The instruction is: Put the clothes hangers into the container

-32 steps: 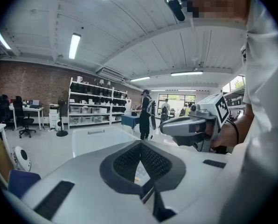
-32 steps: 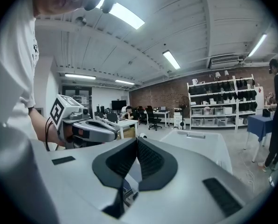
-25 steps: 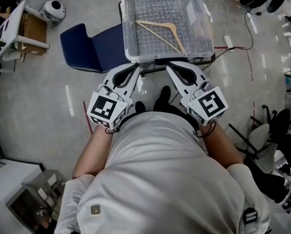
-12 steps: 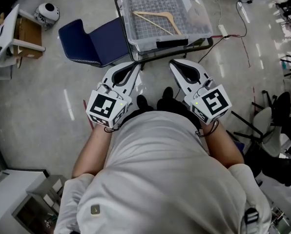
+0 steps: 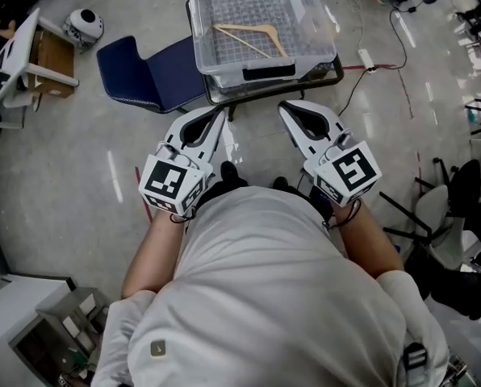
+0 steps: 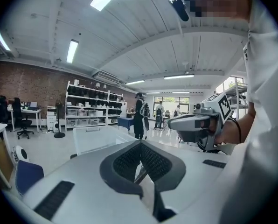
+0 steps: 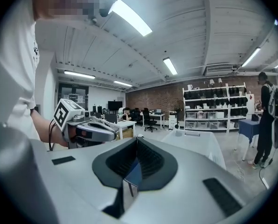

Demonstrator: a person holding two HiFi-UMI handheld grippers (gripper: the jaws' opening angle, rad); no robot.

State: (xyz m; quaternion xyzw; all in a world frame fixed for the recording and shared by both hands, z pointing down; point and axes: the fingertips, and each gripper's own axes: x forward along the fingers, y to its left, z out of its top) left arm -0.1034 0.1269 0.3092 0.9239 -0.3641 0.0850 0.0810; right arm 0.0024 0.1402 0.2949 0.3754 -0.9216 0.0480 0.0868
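Observation:
A clear plastic container (image 5: 305, 51) stands on a low black frame at the top middle of the head view. One wooden clothes hanger (image 5: 248, 39) lies inside on its gridded bottom. My left gripper (image 5: 219, 113) and right gripper (image 5: 283, 106) are held side by side in front of my body, a short way from the container's near wall and pointing toward it. Both are shut with nothing between the jaws. The left gripper view shows its jaws (image 6: 140, 143) meeting, the container (image 6: 94, 136) beyond and the other gripper (image 6: 195, 122) to the right. In the right gripper view the jaws (image 7: 136, 139) also meet.
A dark blue chair (image 5: 148, 75) lies left of the container. A power strip with cables (image 5: 365, 59) runs on the floor at right. A cardboard box (image 5: 51, 55) and a white round device (image 5: 85, 24) sit far left; black office chairs (image 5: 466, 208) stand right. A person (image 6: 140, 115) stands near shelves.
Both grippers have drawn back from the container's near edge, leaving a gap of floor between. The container sits higher and smaller in the head view. Both stay shut and empty.

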